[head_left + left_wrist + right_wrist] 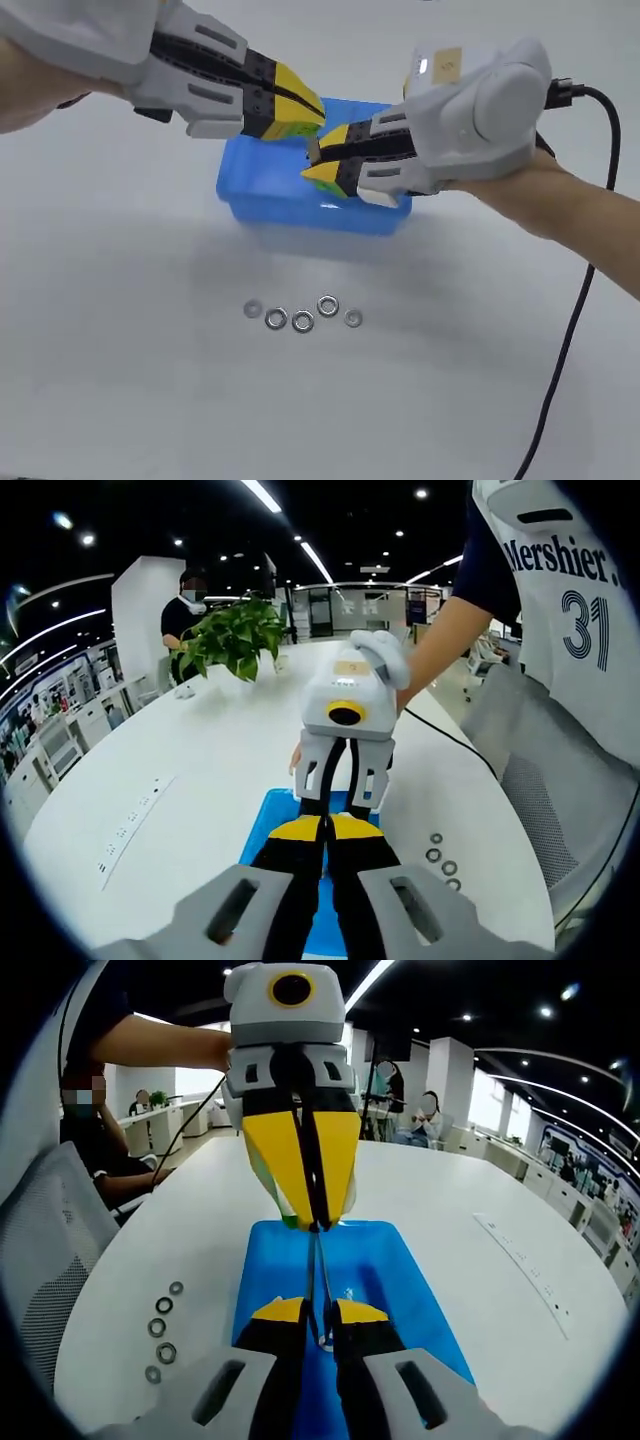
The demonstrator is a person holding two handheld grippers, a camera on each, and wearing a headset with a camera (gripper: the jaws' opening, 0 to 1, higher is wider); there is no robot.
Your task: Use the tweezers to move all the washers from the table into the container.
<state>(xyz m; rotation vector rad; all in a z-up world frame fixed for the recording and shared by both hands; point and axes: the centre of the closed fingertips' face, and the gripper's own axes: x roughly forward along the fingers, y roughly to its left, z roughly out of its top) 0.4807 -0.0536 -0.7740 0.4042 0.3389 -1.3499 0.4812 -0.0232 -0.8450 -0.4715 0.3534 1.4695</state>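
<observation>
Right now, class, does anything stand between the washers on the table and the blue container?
Nothing visible does: only bare table lies between the five washers and the near wall of the container.

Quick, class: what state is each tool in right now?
Left tool: closed, apparently pinching the far end of the tweezers.
Right tool: closed on the tweezers.

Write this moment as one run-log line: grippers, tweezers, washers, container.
left gripper: shut on tweezers | right gripper: shut on tweezers | both over container | five washers on table
</observation>
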